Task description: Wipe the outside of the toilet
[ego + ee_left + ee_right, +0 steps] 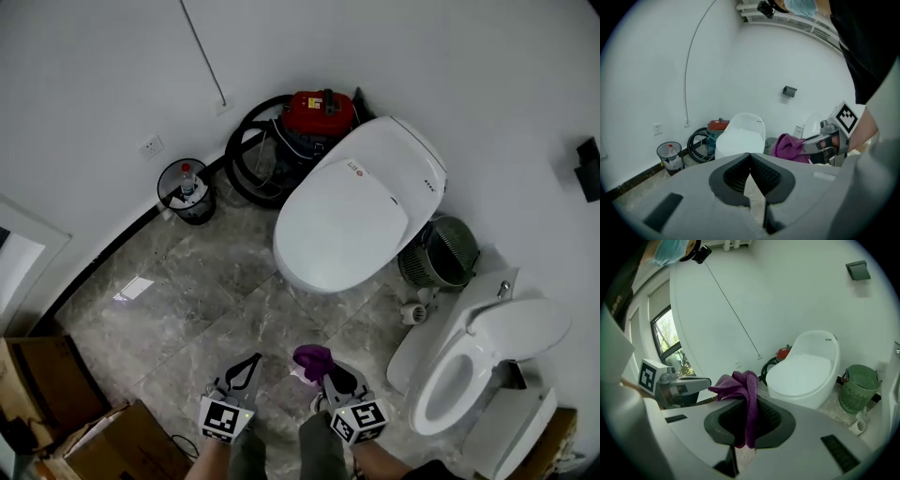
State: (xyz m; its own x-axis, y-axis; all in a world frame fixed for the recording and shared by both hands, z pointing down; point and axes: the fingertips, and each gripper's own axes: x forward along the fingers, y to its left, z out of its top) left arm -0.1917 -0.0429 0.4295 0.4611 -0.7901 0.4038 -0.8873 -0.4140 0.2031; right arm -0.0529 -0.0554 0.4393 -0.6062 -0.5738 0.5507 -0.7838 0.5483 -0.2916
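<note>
Back-left of floor: a black mesh waste bin (187,192) stands at the wall edge of the grey marbled tile floor (216,281). A red canister vacuum (319,114) stands further right, in the back corner.
Left gripper (251,364): at the near edge, jaws brought together at the tips with nothing between them.
Right gripper (323,370): just beside the left one, jaws clamped on a purple soft cloth (312,358) that bunches above them and hangs down through them.
Centre: a white closed-lid toilet (352,211), well apart from both grippers; both gripper views face it, so it is likely the one to wipe.
Right edge: a green slatted basket (441,251), then a white open-lid toilet (469,370) nearer the right gripper.
Handling: the toilet shell looks hard, glossy and fixed, so it needs no holding. The cloth is limp and light, best kept pinched at its bunched middle.
Count: two toilets, one cloth, two grippers, one bin, one vacuum, one basket.
</note>
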